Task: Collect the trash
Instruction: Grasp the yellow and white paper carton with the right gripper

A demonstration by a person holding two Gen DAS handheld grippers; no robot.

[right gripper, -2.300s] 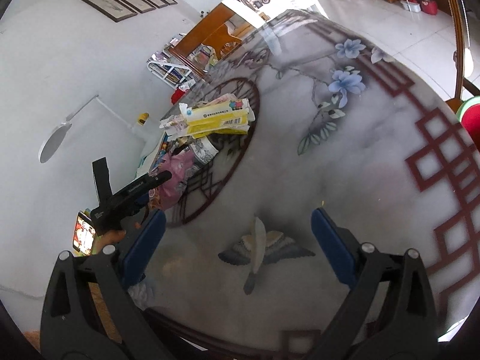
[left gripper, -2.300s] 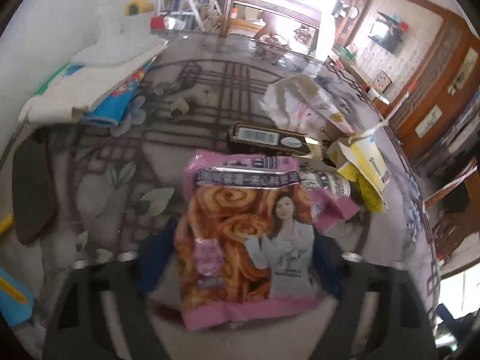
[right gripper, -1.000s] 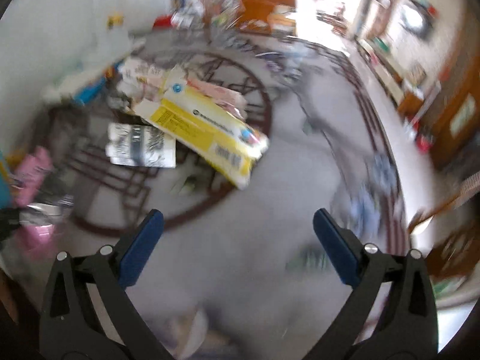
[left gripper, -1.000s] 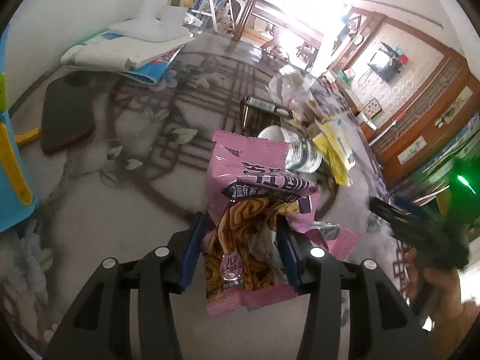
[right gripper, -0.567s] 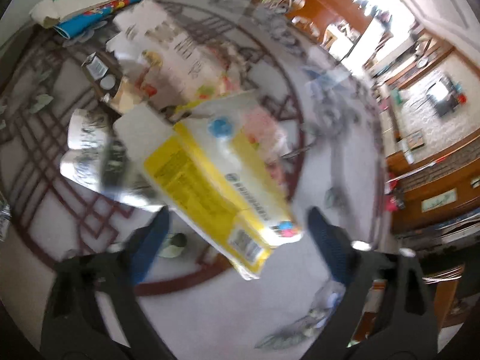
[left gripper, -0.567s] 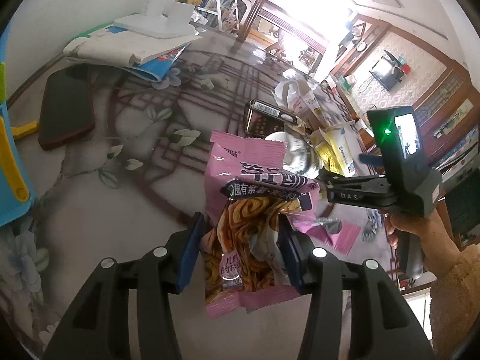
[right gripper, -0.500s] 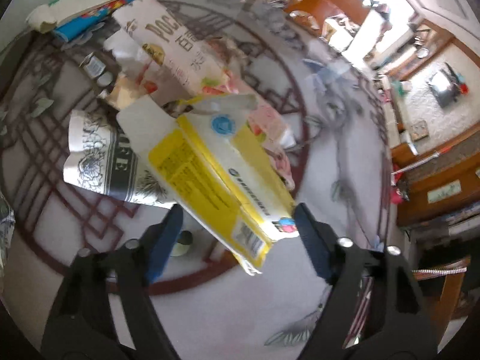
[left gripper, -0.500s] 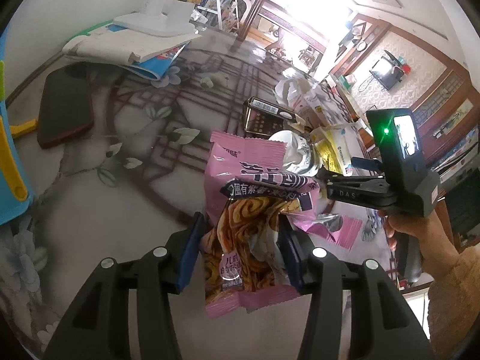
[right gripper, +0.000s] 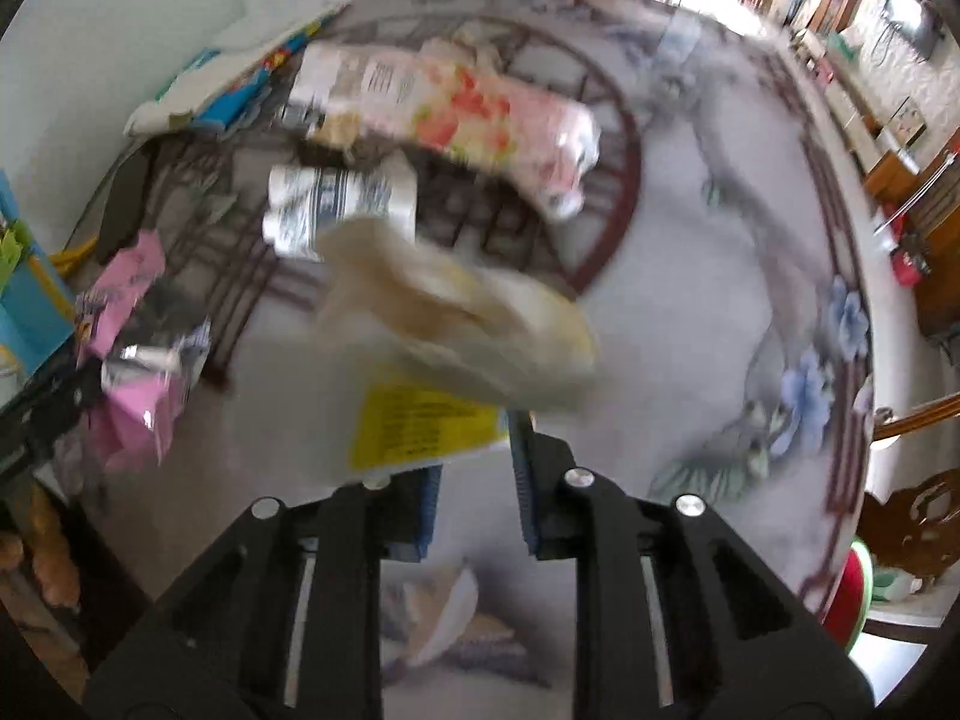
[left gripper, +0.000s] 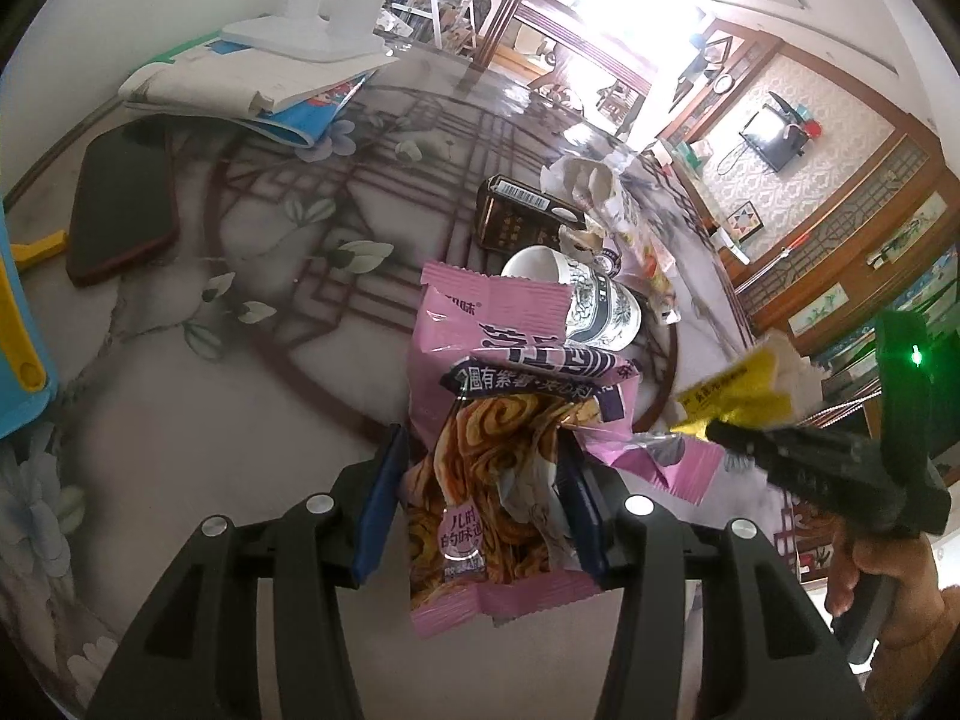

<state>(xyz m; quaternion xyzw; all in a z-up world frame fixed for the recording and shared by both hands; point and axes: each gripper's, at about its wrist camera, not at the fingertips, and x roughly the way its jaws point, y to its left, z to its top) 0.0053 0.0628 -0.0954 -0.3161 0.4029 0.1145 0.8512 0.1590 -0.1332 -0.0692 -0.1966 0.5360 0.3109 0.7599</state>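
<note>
Now right gripper [right gripper: 474,480] has clamped the yellow carton [right gripper: 456,324] and lifted it off the table [right gripper: 690,312]; left gripper [left gripper: 480,504] still grips the pink snack bag [left gripper: 498,438]. Both loaded.

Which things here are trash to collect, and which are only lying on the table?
Trash: pink snack bag, yellow carton, paper cup, floral pack, dark box.

Lying about: phone, booklets.

Yellow carton [right gripper: 456,324] — now in right gripper [right gripper: 474,474]
</note>
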